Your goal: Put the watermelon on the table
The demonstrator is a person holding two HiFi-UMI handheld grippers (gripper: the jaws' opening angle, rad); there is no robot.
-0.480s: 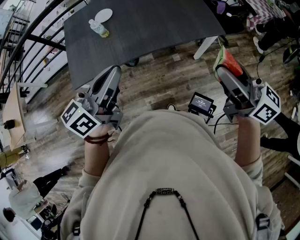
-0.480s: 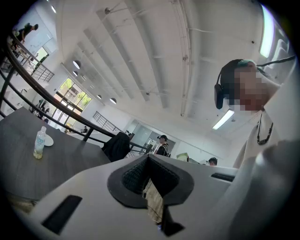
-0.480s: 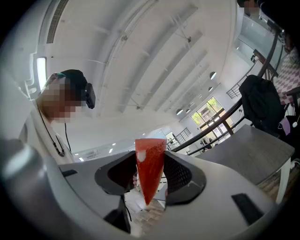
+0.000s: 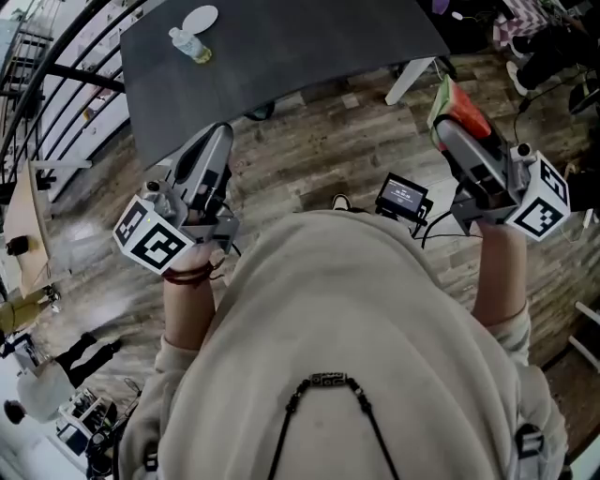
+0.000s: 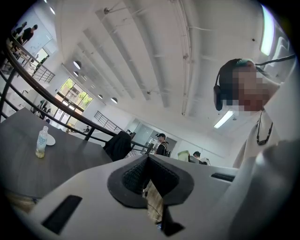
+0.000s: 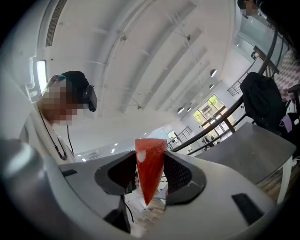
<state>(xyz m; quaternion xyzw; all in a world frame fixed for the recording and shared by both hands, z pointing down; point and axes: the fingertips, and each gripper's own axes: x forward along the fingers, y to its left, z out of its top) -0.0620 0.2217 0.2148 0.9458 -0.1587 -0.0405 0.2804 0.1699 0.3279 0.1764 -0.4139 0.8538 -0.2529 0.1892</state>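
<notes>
Right gripper [image 6: 150, 174]: its two jaws are clamping a wedge of watermelon [image 6: 150, 166], one dark pad pressing on each flat red face. The wedge is standing point-down between the pads, with its broad end rising above them. In the head view the green rind is showing at the top of the slice.

The watermelon is not resting on the table [image 4: 300, 52]. It is hanging in the air off the table's near right corner, over the wooden floor [image 4: 319, 155] and just beside the table's white leg [image 4: 411, 82].

Left gripper [image 4: 217, 136]: its jaws are standing together, the pads meeting at the tips with nothing between them. Its tip is sitting at the table's near edge, toward the left end. A hand is gripping each tool from behind, and a marker cube is showing at the rear of each.

On the table, a clear bottle [image 4: 190, 45] is lying at the far left part, with a white plate [image 4: 200, 19] just beyond it. The two are well apart from both grippers.

Off the table's near side, a small screen device [image 4: 403, 197] is sitting between the two grippers, close to the person's chest.
</notes>
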